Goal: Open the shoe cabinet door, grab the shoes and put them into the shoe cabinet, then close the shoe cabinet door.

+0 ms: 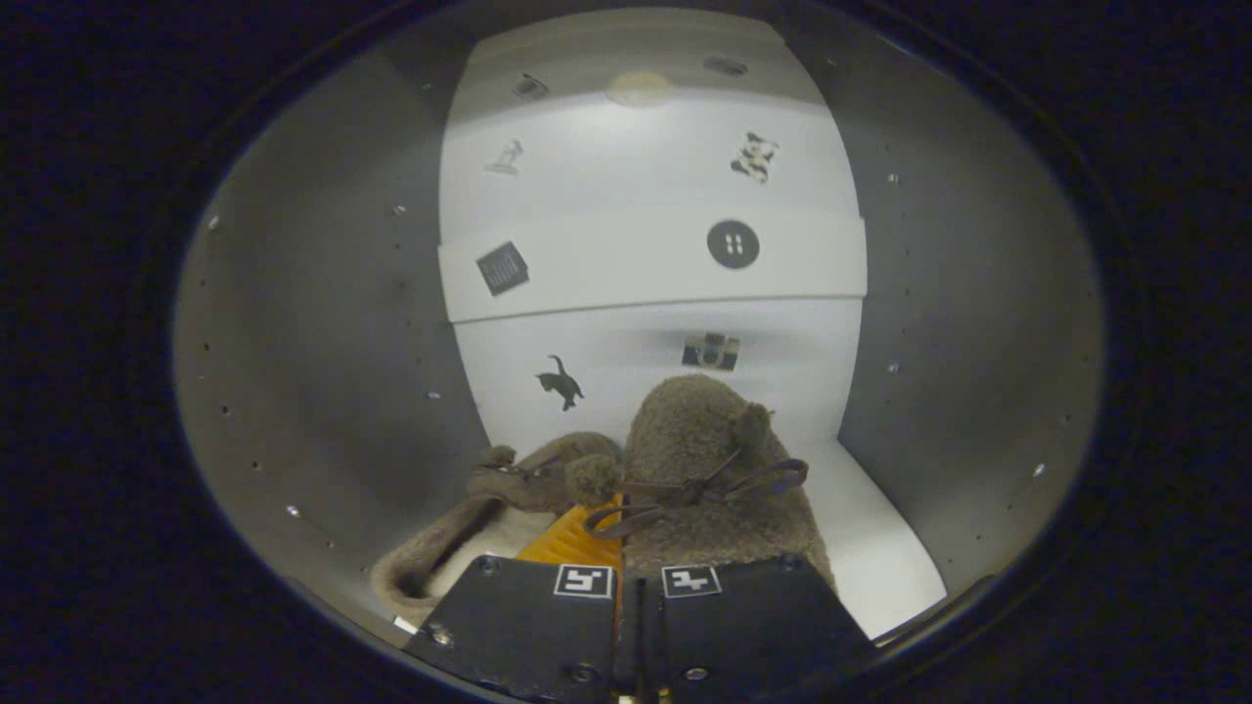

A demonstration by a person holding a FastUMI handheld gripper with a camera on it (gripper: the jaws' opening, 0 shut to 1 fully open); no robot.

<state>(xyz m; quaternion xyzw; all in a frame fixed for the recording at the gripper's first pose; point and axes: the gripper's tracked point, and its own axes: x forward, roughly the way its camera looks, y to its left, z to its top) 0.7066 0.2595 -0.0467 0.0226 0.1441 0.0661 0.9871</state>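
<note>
I am looking into the shoe cabinet [323, 372], which has grey side walls and a white back panel [646, 254] with small stickers. A pair of brown fuzzy shoes sits just ahead of my fingers, low on the cabinet's white floor [880, 548]. The left shoe [460, 538] shows its pale lining, and the right shoe [699, 440] stands taller with a bow and pom-poms on top. My gripper [626, 577] is shut, its fingers close together and pinching the shoes where their inner edges meet. The fingers hide the heels.
A white shelf edge [646, 274] crosses the back panel above the shoes. The grey right wall [968, 372] and left wall stand close on either side. Bare white floor lies to the right of the shoes.
</note>
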